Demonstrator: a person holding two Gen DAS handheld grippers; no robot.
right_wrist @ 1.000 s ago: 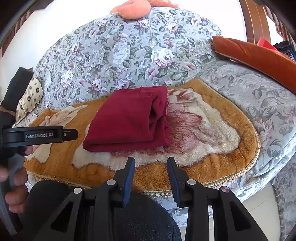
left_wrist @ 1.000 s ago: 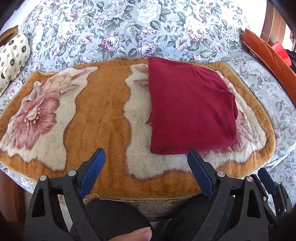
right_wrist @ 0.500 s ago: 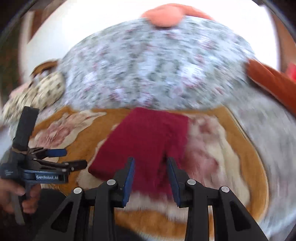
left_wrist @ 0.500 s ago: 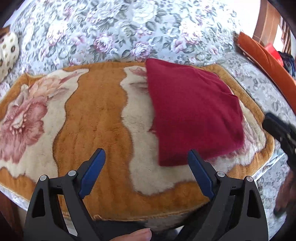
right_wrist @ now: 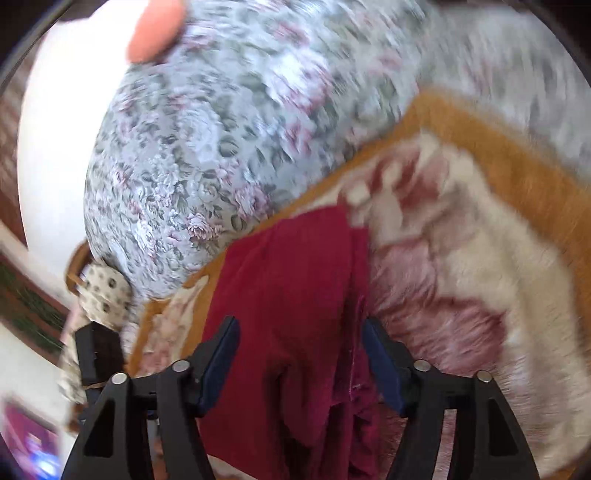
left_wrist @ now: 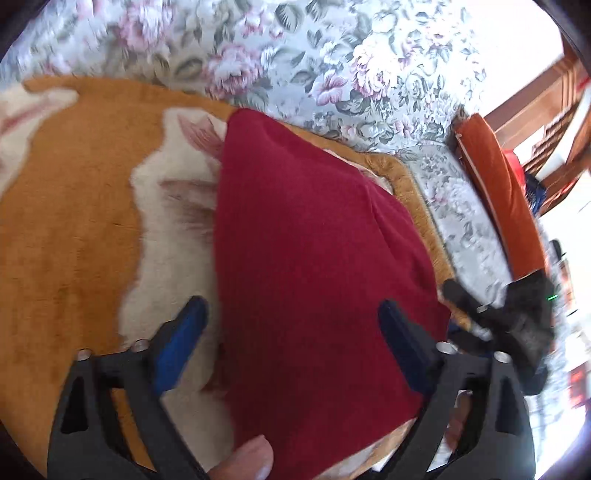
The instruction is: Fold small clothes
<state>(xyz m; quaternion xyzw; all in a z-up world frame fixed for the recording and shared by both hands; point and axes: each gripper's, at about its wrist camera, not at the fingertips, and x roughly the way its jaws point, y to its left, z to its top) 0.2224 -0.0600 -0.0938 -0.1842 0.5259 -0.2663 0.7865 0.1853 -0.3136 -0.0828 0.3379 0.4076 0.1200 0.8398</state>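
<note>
A dark red folded garment (left_wrist: 314,258) lies on an orange plush blanket (left_wrist: 66,229). My left gripper (left_wrist: 291,314) hovers over the garment's near left part. Its jaws are opening, and the blue pads straddle the garment's left edge without pressing on it. In the right wrist view the same garment (right_wrist: 295,277) shows its layered folded edge on the right. My right gripper (right_wrist: 299,332) is over its near end. Those jaws are opening too, with cloth beneath the gap and no pad on it. The right gripper's black frame (left_wrist: 517,317) shows at the garment's right corner.
The blanket (right_wrist: 461,147) lies on a grey floral bedspread (left_wrist: 369,66). An orange cushion (left_wrist: 495,192) lies along the right side, and a spotted cushion (right_wrist: 107,291) at the left. A peach-coloured thing (right_wrist: 155,29) sits at the far end. A thumb (left_wrist: 247,461) shows at the bottom edge.
Both grippers came in close over the red garment and tipped downward, with the views rolling. The right jaws spread much wider and the left ones widened a little.
</note>
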